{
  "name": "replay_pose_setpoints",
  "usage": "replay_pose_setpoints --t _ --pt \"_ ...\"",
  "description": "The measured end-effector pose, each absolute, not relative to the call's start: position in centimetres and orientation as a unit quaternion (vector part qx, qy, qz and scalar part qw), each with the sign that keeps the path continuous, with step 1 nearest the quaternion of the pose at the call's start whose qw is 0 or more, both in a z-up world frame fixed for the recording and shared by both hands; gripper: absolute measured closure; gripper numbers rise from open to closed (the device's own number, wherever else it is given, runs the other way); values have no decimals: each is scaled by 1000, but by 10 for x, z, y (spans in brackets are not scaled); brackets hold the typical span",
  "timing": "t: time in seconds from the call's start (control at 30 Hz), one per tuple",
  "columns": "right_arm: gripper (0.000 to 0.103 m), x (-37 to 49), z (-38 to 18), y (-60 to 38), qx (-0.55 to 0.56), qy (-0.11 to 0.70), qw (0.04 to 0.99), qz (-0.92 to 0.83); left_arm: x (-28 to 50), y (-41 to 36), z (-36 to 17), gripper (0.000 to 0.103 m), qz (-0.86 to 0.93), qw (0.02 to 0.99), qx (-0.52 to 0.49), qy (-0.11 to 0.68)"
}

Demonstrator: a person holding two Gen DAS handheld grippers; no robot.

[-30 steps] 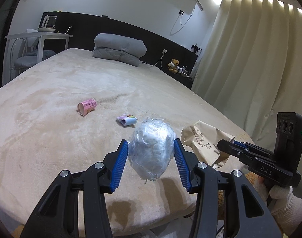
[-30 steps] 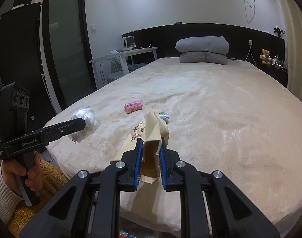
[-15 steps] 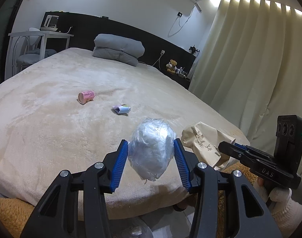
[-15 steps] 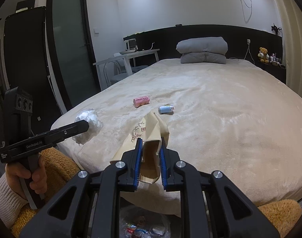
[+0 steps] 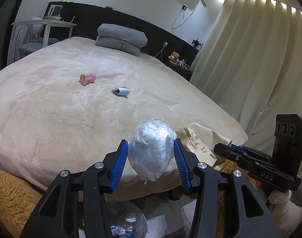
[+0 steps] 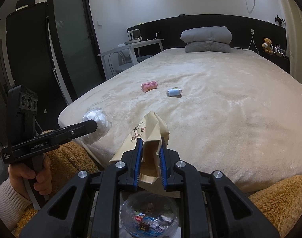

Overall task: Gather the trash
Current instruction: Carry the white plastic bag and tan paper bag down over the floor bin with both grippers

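My left gripper (image 5: 151, 158) is clamped on a crumpled clear plastic wad (image 5: 151, 150), blue pads pressed against both its sides. The wad hangs in the air just off the foot edge of the bed (image 5: 71, 119), above the floor.

My right gripper (image 6: 150, 158) is closed on a beige paper bag (image 6: 151, 136) with a bamboo print; a folded part of the bag is pinched between the pads, and the rest droops over the bed's foot edge. In the left wrist view the same bag (image 5: 198, 142) sits just right of the wad.

Below the bed's foot edge, on the floor: a clear trash bag (image 6: 149, 216), mouth open, with wrappers inside. Both grippers are above or near it.

Farther up the bed, toward the folded grey duvet (image 6: 207, 37): a pink carton (image 6: 149, 85) lying on its side, and a small blue-white wrapper (image 6: 174, 92) just beside it, apart from it.

Orange fuzzy rug (image 6: 277, 198) lies on the floor against the bed's foot.
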State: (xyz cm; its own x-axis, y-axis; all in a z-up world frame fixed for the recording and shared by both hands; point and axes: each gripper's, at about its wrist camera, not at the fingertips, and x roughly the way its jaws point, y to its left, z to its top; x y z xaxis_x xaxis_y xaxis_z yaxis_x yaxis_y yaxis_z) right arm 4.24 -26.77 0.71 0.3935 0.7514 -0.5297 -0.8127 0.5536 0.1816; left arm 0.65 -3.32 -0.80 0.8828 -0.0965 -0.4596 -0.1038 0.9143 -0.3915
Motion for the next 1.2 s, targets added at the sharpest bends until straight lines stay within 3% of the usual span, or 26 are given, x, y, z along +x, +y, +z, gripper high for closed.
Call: replay_pose_setpoints --t 0.5,1.2 --pt "85 23 -29 -258 -86 359 794 483 -1 -43 -42 57 7 921 -240 307" --pt "85 25 -94 -222 -173 467 735 460 14 -27 -115 57 24 838 -298 457"
